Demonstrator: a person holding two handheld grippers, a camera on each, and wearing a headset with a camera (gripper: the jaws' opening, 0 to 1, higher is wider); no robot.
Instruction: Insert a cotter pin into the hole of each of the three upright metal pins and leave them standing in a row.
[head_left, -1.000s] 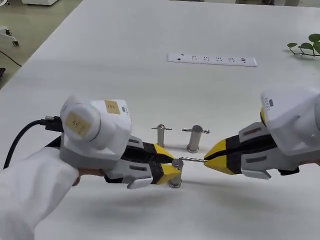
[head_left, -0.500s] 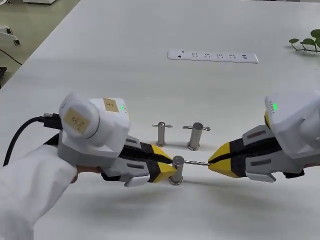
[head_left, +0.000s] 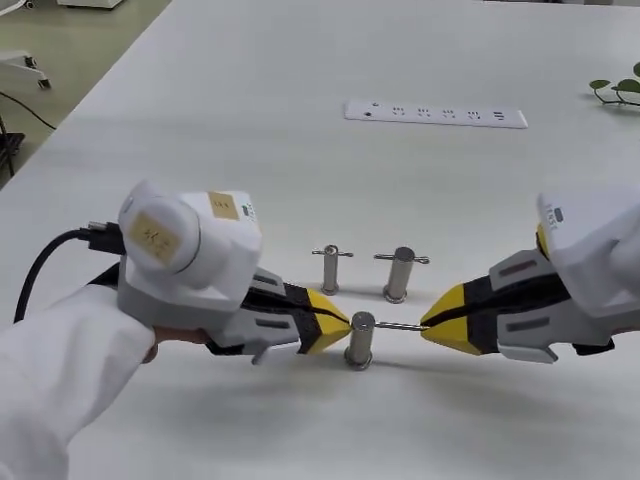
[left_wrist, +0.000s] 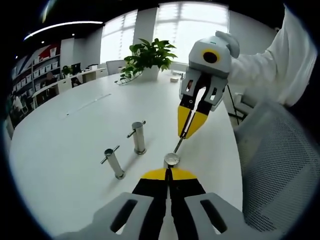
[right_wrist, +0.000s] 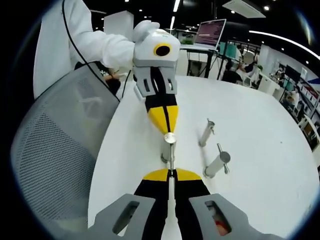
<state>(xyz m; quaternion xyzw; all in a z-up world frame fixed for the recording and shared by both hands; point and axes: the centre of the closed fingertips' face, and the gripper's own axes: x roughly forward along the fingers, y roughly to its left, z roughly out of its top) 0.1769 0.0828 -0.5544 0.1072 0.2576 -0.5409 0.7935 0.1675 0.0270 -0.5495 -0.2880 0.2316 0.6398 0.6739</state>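
Three upright metal pins stand on the white table (head_left: 250, 130). The two far pins (head_left: 330, 270) (head_left: 398, 275) each carry a cotter pin across the top. The near pin (head_left: 360, 340) stands between my grippers. My right gripper (head_left: 426, 322) is shut on a cotter pin (head_left: 400, 326), whose free end reaches the near pin's head. My left gripper (head_left: 345, 322) is shut with nothing in it, its tips just left of that pin. The left gripper view has the near pin (left_wrist: 171, 160) right past my left gripper (left_wrist: 169, 172), with the right gripper (left_wrist: 184, 132) beyond.
A white power strip (head_left: 436, 114) lies farther back on the table. Plant leaves (head_left: 620, 90) poke in at the far right edge. A grey mesh chair (right_wrist: 55, 150) stands beside the table in the right gripper view. The left gripper's black cable (head_left: 45, 265) trails left.
My left gripper has let go of the near pin and drawn back slightly left, jaws now closed. The right gripper still holds the cotter pin at the pin's head.
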